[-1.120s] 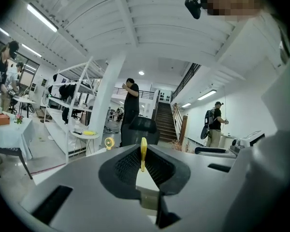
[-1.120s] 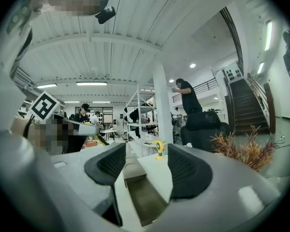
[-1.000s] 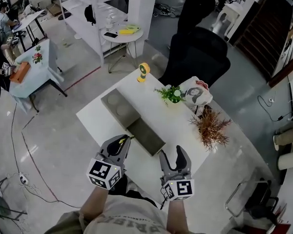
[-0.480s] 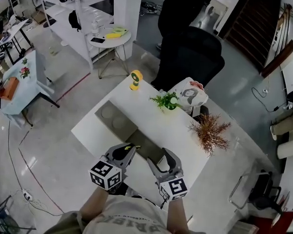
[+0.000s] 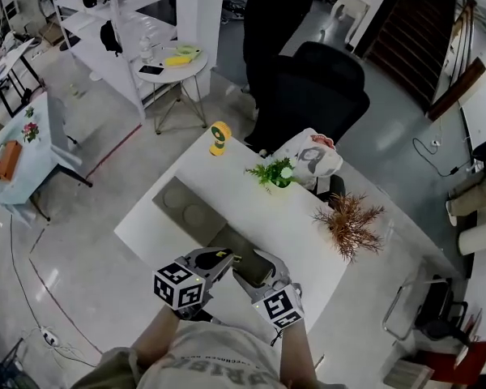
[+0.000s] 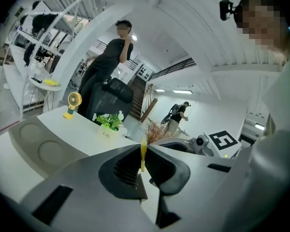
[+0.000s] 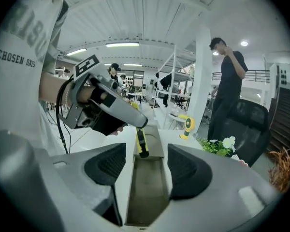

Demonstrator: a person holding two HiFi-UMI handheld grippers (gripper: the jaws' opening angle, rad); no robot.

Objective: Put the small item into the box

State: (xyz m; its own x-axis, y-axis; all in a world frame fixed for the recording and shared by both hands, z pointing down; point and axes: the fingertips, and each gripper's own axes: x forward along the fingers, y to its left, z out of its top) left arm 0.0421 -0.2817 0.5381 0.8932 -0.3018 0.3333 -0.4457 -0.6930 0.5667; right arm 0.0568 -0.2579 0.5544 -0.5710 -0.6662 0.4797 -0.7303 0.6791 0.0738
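Observation:
A long grey open box (image 5: 245, 251) lies on the white table (image 5: 251, 201), near its front edge. My left gripper (image 5: 227, 259) is shut on a thin yellow and black small item (image 5: 225, 255). In the right gripper view that item (image 7: 141, 143) hangs from the left gripper (image 7: 134, 120) over the far end of the box (image 7: 145, 192). In the left gripper view the item (image 6: 143, 153) shows as a yellow sliver pinched between the jaws. My right gripper (image 5: 255, 264) stands open over the box's near end, its jaws wide apart with only the box's hollow showing beyond them.
A grey lid with two round hollows (image 5: 182, 209) lies left of the box. Behind stand a yellow fan (image 5: 219, 136), a small potted plant (image 5: 273, 173), a printed white bag (image 5: 312, 156) and a dried brown plant (image 5: 348, 221). A black chair (image 5: 320, 87) and a standing person (image 5: 271, 14) are beyond the table.
Both grippers have sunk and drawn together over the box. The left still holds the yellow item, which now hangs above the box's opening.

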